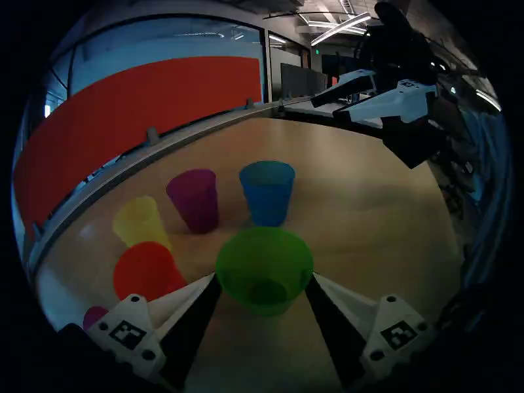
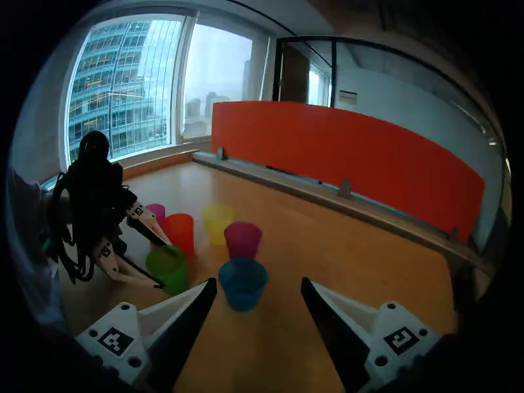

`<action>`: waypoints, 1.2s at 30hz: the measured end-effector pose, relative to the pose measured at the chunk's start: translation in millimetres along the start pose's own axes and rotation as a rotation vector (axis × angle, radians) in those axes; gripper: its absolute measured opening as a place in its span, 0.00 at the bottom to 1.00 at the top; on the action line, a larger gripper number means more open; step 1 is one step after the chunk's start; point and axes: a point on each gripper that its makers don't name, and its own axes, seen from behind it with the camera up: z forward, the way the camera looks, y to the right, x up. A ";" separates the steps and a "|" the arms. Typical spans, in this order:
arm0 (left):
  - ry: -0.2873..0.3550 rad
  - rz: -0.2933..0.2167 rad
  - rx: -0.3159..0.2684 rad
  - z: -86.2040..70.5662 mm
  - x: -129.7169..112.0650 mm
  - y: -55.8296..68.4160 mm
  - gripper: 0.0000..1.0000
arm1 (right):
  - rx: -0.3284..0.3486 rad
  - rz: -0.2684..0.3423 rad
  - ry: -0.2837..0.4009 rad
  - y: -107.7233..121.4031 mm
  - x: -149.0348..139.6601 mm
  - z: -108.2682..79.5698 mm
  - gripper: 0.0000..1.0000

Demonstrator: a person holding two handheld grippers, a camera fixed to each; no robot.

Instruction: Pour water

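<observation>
Closest to the lens in the left gripper view, my left gripper (image 1: pixel 262 278) has its two fingers spread wide. A green cup (image 1: pixel 264 268) stands upright between the tips. The tips sit right against its sides, but I cannot tell whether they press on it. I also cannot tell whether the cup holds water.

Behind the green cup, on a pale wooden table (image 1: pixel 380 216), more cups stand upright in a loose cluster. A blue cup (image 1: pixel 266 191) is straight behind it, with a purple cup (image 1: pixel 194 198) to its left. A yellow cup (image 1: pixel 139 221) and a red cup (image 1: pixel 147 270) are further left. A small pink cup (image 1: pixel 95 316) peeks out at the lower left edge. An orange partition (image 1: pixel 150 105) runs along the table's far side.

My right gripper (image 1: pixel 324 109) shows at the upper right of this view, raised above the table and well apart from the cups.

In the right gripper view, the right gripper's fingers are also spread wide and hold nothing. The blue cup stands just ahead of them, centred between the tips and touching neither. Tall windows (image 2: pixel 131 85) fill the wall at the left.
</observation>
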 end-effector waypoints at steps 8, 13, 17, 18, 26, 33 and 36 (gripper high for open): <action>-0.001 0.013 -0.005 -0.7 0.3 3.9 0.85 | 0.000 -0.002 0.000 -0.5 -0.5 -0.1 1.00; 0.023 0.005 -0.011 -6.1 7.0 5.4 0.84 | 0.000 0.003 0.000 -0.6 -1.8 2.3 1.00; 0.050 -0.008 -0.018 -12.9 15.1 7.5 0.85 | 0.000 0.008 0.000 -0.2 -3.4 4.5 1.00; 0.057 -0.011 -0.018 -15.0 17.4 7.4 0.84 | 0.001 0.008 0.000 -0.4 -3.7 5.1 1.00; 0.118 -0.036 0.004 -32.4 37.1 -0.6 0.84 | 0.011 0.010 -0.002 -3.2 -6.7 10.3 1.00; 0.175 -0.053 0.035 -51.6 58.2 -13.9 0.85 | 0.016 0.012 -0.006 -4.6 -10.3 16.4 1.00; 0.191 -0.047 0.051 -59.7 64.5 -19.4 0.85 | 0.019 0.014 -0.007 -5.6 -11.5 19.2 1.00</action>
